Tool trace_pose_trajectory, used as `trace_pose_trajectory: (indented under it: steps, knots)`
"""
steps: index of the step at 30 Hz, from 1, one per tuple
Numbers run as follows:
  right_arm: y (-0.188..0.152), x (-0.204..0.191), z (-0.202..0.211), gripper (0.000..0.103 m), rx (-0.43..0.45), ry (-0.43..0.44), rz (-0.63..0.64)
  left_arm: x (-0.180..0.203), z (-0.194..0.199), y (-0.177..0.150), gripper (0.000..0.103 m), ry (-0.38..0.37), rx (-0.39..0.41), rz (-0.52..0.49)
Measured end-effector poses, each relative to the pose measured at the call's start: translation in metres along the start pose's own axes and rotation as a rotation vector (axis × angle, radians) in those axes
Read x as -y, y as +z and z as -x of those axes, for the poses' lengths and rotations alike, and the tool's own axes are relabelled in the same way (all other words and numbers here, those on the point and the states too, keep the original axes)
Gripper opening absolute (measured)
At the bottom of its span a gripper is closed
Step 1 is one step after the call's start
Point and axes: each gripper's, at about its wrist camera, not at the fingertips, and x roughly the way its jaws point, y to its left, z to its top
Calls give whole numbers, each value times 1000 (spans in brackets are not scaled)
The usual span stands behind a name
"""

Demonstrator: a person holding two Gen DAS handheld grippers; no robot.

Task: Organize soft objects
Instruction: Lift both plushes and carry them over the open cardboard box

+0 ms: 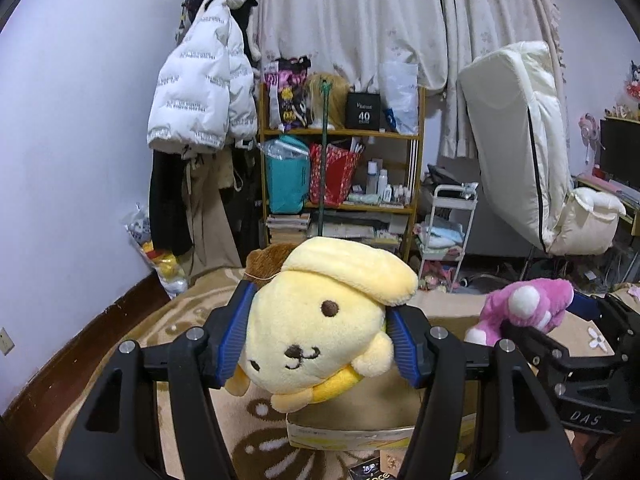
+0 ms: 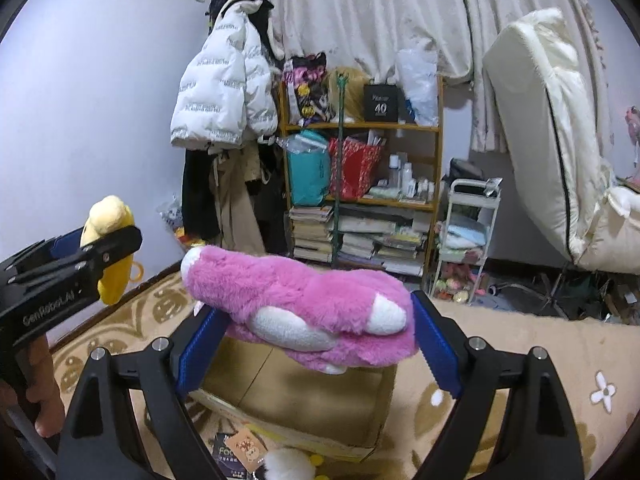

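A yellow plush dog point(image 1: 320, 320) with a brown beret is clamped at the head between the blue pads of my left gripper point(image 1: 318, 338), held in the air above an open cardboard box point(image 1: 360, 432). My right gripper point(image 2: 316, 338) is shut on a pink and white plush toy point(image 2: 304, 300), which hangs over the same cardboard box point(image 2: 288, 400). From the left wrist view the pink plush toy point(image 1: 524, 308) shows at the right in the right gripper. The right wrist view catches the yellow plush dog point(image 2: 110, 248) at the left.
A patterned beige carpet point(image 1: 168, 332) covers the floor. Behind stand a wooden shelf point(image 1: 340, 168) full of bags and books, a coat rack with a white jacket point(image 1: 200, 92), a small white cart point(image 1: 448, 224) and a white mattress point(image 1: 516, 140). A white fluffy item point(image 2: 290, 464) lies before the box.
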Motion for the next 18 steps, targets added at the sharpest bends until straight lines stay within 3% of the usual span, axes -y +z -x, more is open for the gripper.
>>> trace_pose_trajectory:
  steps: [8,18]
  knots:
    - [-15,7,-18,93,-39,0,-5,6,-25,-18,61,-40,-63,-17]
    - [-22,29,-41,93,-82,19,-101,19,-51,-38,61,-81,-176,-19]
